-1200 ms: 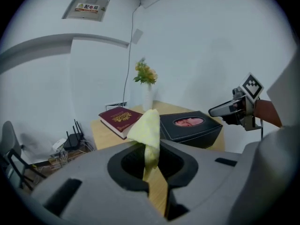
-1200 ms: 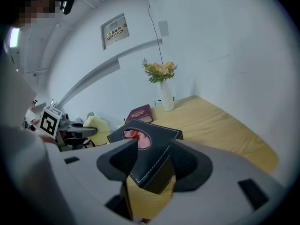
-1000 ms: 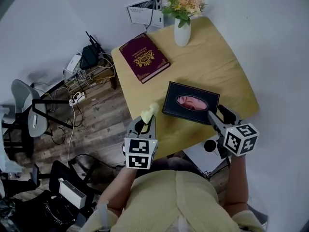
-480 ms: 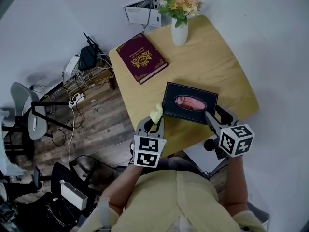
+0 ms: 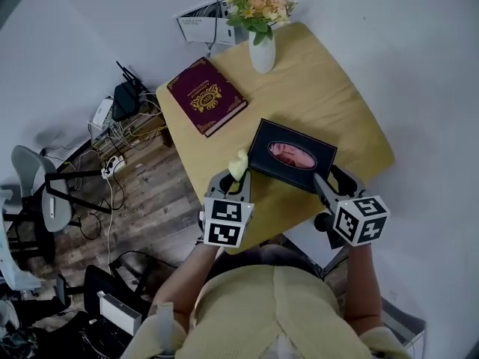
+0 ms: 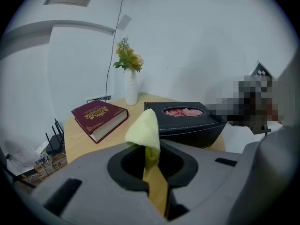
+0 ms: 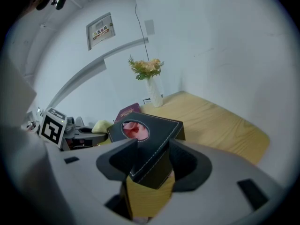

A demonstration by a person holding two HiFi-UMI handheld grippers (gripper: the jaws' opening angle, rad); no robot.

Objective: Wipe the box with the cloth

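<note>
Setting up wipe, prob.: pale yellow cloth (image 5: 239, 163) pinched in L gripper (image 5: 233, 184), just beside left side of black leather tissue box (image 5: 293, 154); R gripper (image 5: 331, 179) clamped on box's near corner; next needs cloth pressed onto lid, swept across.

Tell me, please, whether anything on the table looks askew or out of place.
Nothing is spilled or damaged. The black box sits skewed to the table edge, one corner clamped in the right gripper.

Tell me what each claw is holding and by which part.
Left claw pinches the cloth by its lower end, the rest sticking up. Right claw grips the box by its near corner.
</note>
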